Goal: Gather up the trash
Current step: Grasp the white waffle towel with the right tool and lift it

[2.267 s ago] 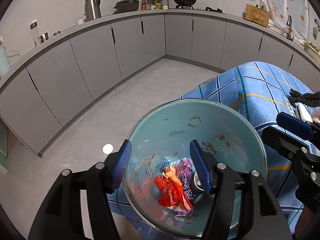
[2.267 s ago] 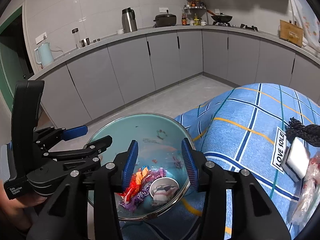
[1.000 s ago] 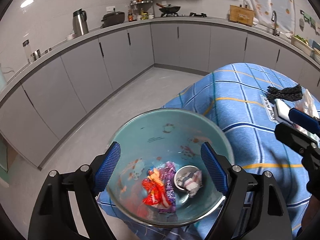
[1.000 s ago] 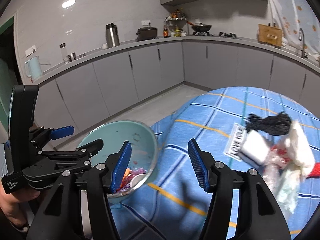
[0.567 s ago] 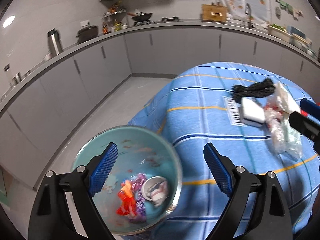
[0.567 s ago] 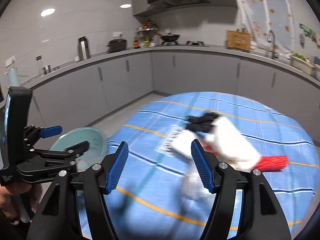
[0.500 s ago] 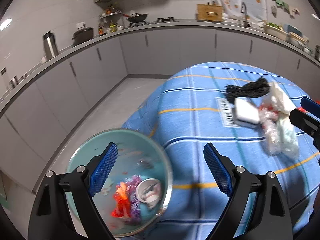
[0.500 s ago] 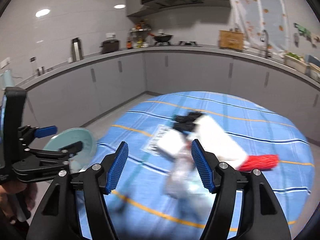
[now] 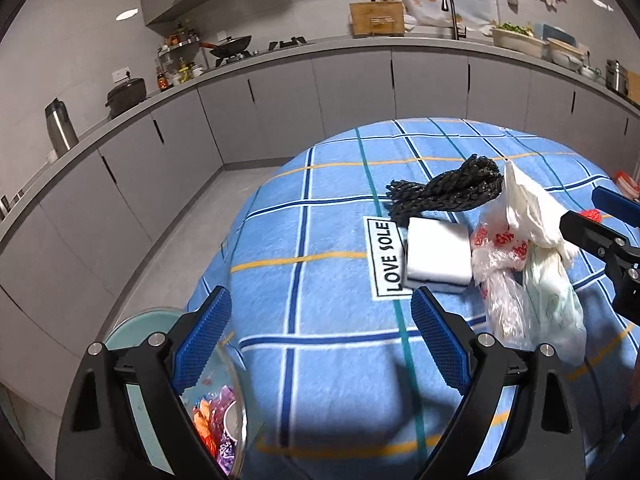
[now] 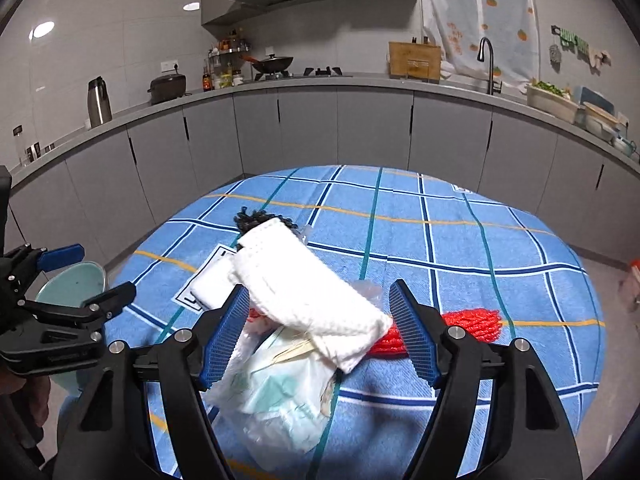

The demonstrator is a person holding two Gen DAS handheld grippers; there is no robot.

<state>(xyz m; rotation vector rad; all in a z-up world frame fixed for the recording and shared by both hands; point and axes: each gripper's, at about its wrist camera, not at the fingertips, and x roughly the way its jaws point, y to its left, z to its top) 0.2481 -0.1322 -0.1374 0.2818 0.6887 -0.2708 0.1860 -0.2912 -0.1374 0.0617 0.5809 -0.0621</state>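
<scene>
- Two grippers in play here, both hanging over a round table with a blue checked tablecloth (image 9: 328,264) in a kitchen with grey cabinets.
- The left gripper (image 9: 320,344) has its jaws spread wide and nothing between them but bare cloth. They've just been opening further.
- The right gripper (image 10: 320,332) is released too, jaws just been widening. A folded white cloth (image 10: 304,296) and a crumpled clear plastic bag (image 10: 276,392) sit in the gap in its own view, but the pads aren't pressing on either, so it's not grasping anything.
- The trash pile is in the middle of the table: the bag with red print (image 9: 516,280), the white cloth lying across the top of it, a white block (image 9: 438,256) just beside it on a "LOVE SOLE" label (image 9: 386,258), and a black braided cord (image 9: 448,190) behind that.
- There's also a red knitted thing (image 10: 476,322) touching the far side of the pile; the right finger partly hides it.
- The teal bowl (image 9: 132,322) is at the table's left edge, under the left gripper's left finger. Colourful wrappers (image 9: 212,424) and a small cup are already inside it, so some trash is collected.
- A bit of the person's hand shows at the lower left of the right wrist view.
</scene>
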